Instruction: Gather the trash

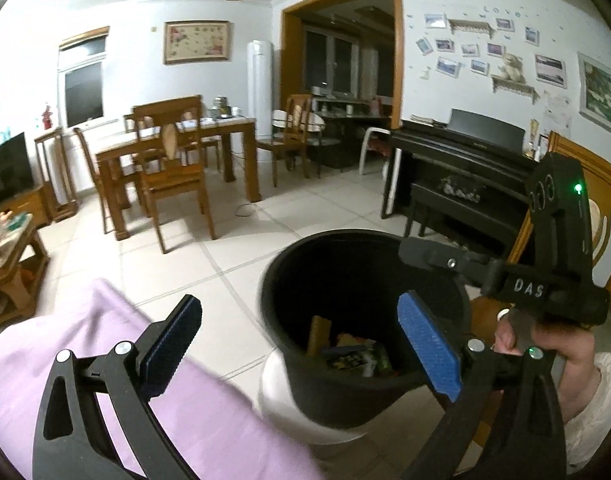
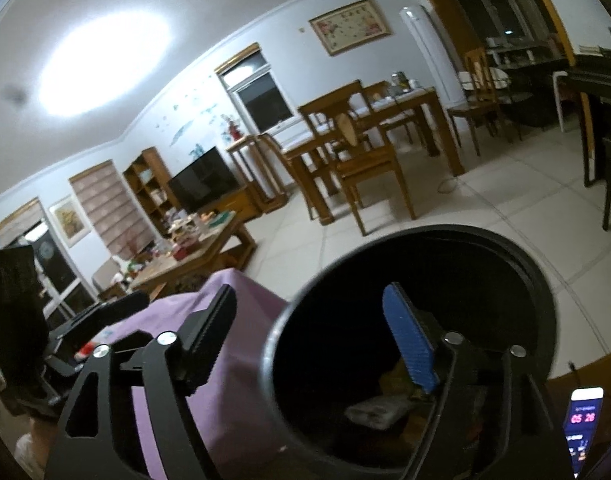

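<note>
At the far left of the left wrist view, a low wooden coffee surface [image 1: 9, 256] carries small clutter too blurred to name. Next comes the mauve cloth-covered surface [image 1: 105, 360], over which the left claw [image 1: 301, 352] hangs with its blue-padded fingers [image 1: 429, 348] spread wide and nothing between them. The left finger stands above the cloth; the right finger stands in front of the open mouth of the round black plastic trash bin [image 1: 345, 320]. The bin is tilted and sits just beside the cloth's edge, above the pale tiled floor [image 1: 225, 248]. Crumpled wrappers and packets [image 1: 353, 356], yellow and green among them, lie at its bottom. To the right, the right claw [image 1: 433, 256] reaches over the bin's rim; from here its fingers are hard to read.

In the right wrist view, the right claw [image 2: 309, 340] is also spread, empty, its blue-padded right finger over the bin's dark opening [image 2: 345, 340]. A lit phone screen [image 2: 585, 416] sits at the far right.
</note>
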Demonstrator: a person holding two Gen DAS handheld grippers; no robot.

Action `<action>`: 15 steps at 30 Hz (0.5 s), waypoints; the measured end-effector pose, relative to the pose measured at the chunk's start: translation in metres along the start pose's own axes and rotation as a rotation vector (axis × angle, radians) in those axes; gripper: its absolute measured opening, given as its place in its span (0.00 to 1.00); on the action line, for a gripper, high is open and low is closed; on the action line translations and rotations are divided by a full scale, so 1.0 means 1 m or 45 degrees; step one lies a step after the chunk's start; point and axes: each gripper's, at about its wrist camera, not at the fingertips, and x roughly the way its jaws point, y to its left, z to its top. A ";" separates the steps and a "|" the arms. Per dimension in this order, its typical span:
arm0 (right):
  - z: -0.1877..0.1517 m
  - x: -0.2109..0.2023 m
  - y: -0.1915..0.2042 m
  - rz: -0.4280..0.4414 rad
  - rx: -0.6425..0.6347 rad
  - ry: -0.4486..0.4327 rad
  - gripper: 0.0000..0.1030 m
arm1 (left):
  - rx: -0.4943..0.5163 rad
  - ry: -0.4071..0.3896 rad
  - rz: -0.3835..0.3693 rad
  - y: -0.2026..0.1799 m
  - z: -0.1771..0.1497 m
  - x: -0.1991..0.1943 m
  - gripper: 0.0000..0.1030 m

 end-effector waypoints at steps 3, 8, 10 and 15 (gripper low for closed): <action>-0.001 0.010 0.037 0.048 -0.054 0.020 0.81 | -0.031 -0.016 0.054 0.021 -0.010 -0.021 0.95; -0.009 0.039 0.108 0.160 -0.167 0.079 0.87 | -0.149 -0.058 0.264 0.080 -0.039 -0.070 0.95; -0.019 0.055 0.145 0.224 -0.230 0.112 0.89 | -0.223 -0.075 0.366 0.106 -0.053 -0.090 0.95; -0.055 0.087 0.230 0.364 -0.383 0.164 0.95 | -0.397 -0.057 0.712 0.169 -0.094 -0.144 0.95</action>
